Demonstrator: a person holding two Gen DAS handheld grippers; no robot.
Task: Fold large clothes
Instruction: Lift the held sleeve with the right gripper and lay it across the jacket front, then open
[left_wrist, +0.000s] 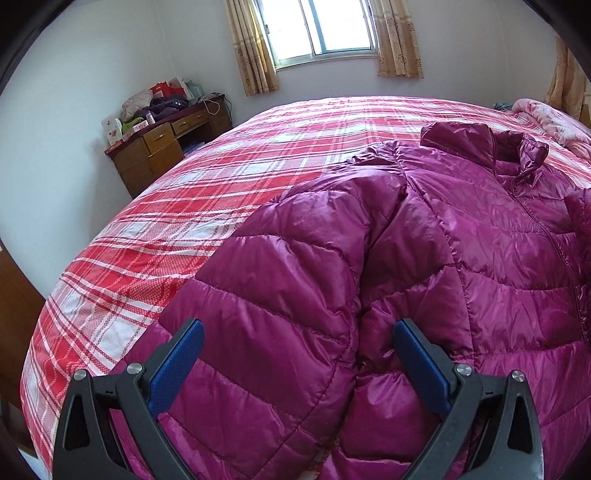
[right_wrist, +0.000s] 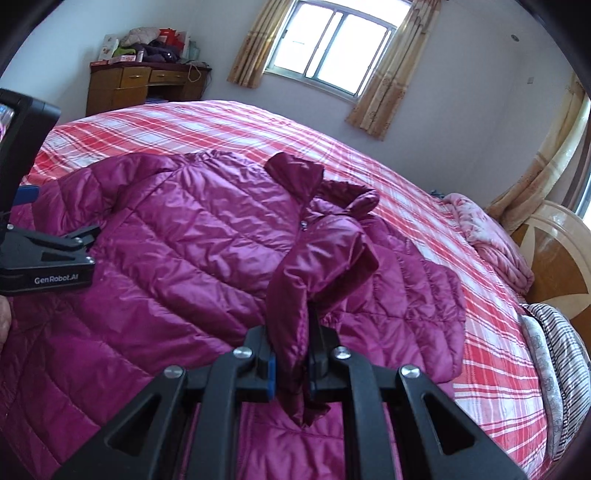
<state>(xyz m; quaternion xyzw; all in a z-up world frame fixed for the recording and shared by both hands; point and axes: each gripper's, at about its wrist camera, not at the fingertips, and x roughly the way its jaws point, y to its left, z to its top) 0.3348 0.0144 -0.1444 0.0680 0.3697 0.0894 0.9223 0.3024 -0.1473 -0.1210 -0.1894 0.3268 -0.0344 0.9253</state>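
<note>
A magenta quilted puffer jacket (left_wrist: 461, 236) lies front up on the bed, collar toward the far side. My left gripper (left_wrist: 298, 336) is open, its blue-padded fingers (left_wrist: 177, 365) straddling the jacket's left sleeve (left_wrist: 295, 266) low over it. My right gripper (right_wrist: 290, 354) is shut on the jacket's right sleeve (right_wrist: 317, 258), which is lifted and drawn over the jacket body (right_wrist: 177, 229). The left gripper shows at the left edge of the right wrist view (right_wrist: 40, 254).
The bed has a red and white plaid cover (left_wrist: 192, 206). A wooden desk (left_wrist: 162, 147) piled with clothes and boxes stands by the far wall. A pink blanket (right_wrist: 487, 240) and a striped pillow (right_wrist: 557, 354) lie by the wooden headboard (right_wrist: 554, 251).
</note>
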